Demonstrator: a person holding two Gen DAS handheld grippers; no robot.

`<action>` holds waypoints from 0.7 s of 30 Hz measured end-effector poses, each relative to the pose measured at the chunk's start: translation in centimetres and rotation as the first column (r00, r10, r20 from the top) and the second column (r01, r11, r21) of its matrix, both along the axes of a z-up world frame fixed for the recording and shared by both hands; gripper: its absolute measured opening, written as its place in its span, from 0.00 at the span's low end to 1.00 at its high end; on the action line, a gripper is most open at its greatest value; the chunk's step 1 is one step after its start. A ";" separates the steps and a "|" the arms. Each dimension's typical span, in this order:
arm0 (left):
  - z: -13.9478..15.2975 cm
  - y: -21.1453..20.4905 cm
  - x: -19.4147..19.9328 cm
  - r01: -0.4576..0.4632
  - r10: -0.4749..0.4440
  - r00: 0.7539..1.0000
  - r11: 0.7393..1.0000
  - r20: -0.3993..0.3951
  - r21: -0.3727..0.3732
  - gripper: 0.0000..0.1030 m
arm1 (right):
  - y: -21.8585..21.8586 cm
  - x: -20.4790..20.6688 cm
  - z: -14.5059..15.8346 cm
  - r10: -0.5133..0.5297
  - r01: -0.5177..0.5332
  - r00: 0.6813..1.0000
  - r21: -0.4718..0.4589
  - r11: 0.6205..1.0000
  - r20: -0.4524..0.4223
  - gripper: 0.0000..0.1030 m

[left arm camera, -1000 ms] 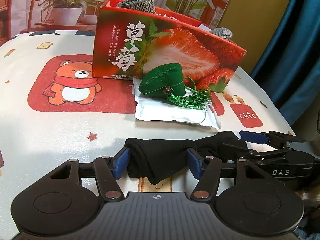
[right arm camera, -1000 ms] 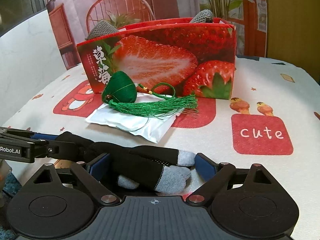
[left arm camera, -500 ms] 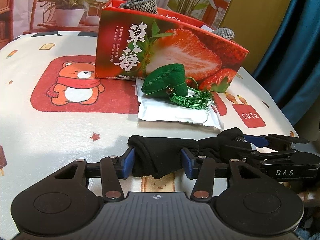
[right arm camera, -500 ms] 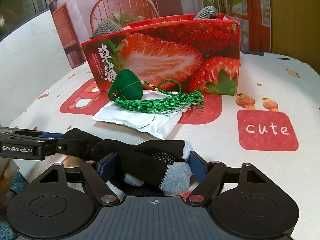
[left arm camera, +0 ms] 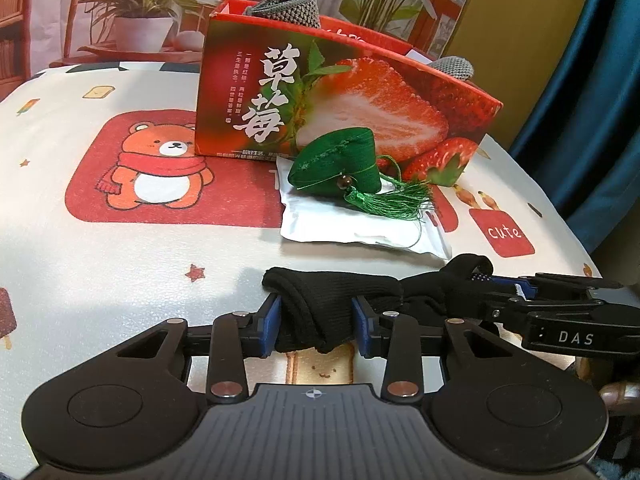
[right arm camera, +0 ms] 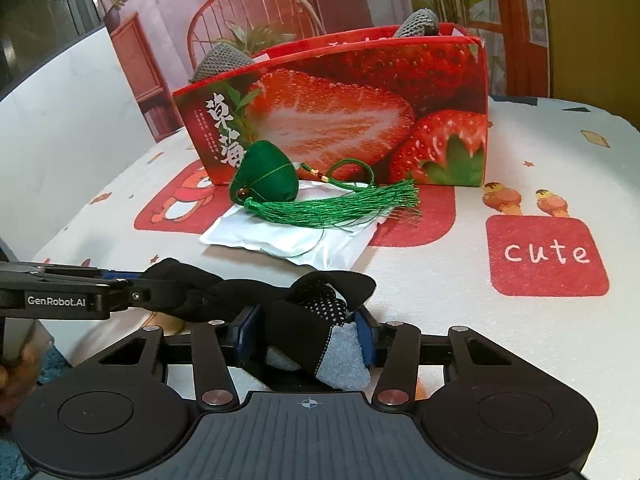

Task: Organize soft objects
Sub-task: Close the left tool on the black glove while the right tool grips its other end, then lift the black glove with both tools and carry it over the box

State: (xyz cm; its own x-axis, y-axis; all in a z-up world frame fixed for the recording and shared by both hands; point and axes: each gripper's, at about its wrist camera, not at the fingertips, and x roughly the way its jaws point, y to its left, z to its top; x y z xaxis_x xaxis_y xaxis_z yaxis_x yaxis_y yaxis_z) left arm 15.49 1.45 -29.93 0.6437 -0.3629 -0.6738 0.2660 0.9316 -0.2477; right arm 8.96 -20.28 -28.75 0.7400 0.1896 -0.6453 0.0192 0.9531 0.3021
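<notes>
Both grippers pinch one black glove [left arm camera: 332, 304]: the left gripper [left arm camera: 315, 320] holds the cuff, the right gripper [right arm camera: 306, 334] the fingers, probably for folding. The box [left arm camera: 344, 108] stands at 12 o'clock.

R gripper [right arm camera: 306, 330] pinches the grey-tipped end of a black glove [right arm camera: 316, 320]; L gripper [right arm camera: 132, 286] grips its other end at left. Behind: green sachet w/ tassel [right arm camera: 266, 178] on white packet [right arm camera: 288, 236], strawberry box [right arm camera: 340, 116].
</notes>
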 end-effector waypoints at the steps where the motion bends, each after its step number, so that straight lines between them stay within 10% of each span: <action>1: 0.0 0.0 0.0 -0.001 0.001 1.000 1.000 0.000 0.001 0.38 | -0.1 0.0 0.0 -0.002 0.002 1.000 0.004 1.000 0.000 0.41; 21: 0.9 -0.8 -0.8 0.051 -0.052 0.997 0.999 0.060 0.012 0.21 | -0.8 -0.6 0.6 -0.024 0.021 0.998 0.066 0.998 0.054 0.20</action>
State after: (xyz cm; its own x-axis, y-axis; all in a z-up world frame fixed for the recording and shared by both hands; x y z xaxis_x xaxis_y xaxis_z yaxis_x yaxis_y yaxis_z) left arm 14.70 0.68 -29.03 0.6640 -0.3897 -0.6382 0.3275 0.9188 -0.2203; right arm 8.39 -21.09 -28.16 0.7783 0.2134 -0.5905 0.0221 0.9306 0.3654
